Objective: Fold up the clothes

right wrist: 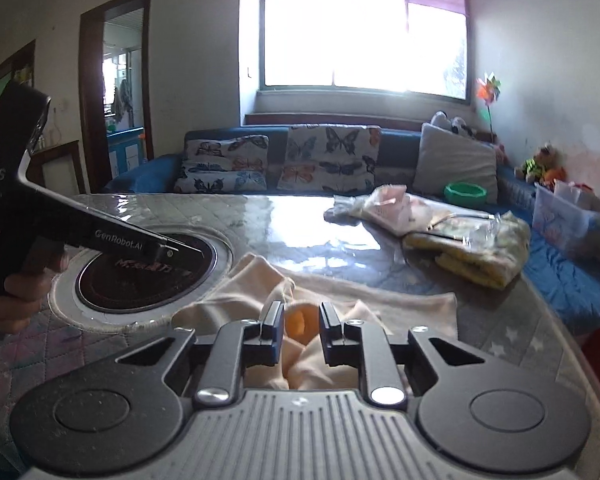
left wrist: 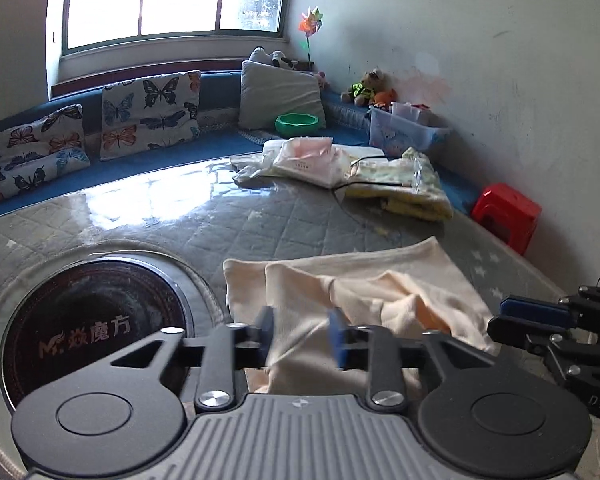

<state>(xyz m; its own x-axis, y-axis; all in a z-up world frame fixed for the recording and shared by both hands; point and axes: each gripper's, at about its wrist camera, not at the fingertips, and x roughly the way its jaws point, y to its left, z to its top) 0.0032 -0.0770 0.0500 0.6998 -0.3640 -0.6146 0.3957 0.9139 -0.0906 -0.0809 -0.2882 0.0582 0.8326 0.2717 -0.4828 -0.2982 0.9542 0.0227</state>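
Observation:
A cream garment (left wrist: 352,296) lies crumpled on the grey quilted table (left wrist: 180,216), partly folded, with an orange inner patch showing. My left gripper (left wrist: 302,334) hovers over its near left part with the jaws open and cloth showing between them. My right gripper (right wrist: 300,330) is open above the garment (right wrist: 380,304) near the orange patch; cloth lies between the fingers but is not pinched. The right gripper also shows at the right edge of the left wrist view (left wrist: 556,320). The left gripper's handle (right wrist: 24,208) shows at the left of the right wrist view.
A round black cooktop (left wrist: 96,320) is set into the table left of the garment. A pile of pale clothes (left wrist: 300,160) and a folded yellow patterned stack (left wrist: 400,184) lie at the far side. A blue sofa with butterfly cushions (left wrist: 148,116), a green bowl (left wrist: 296,122), and a red stool (left wrist: 504,212) surround the table.

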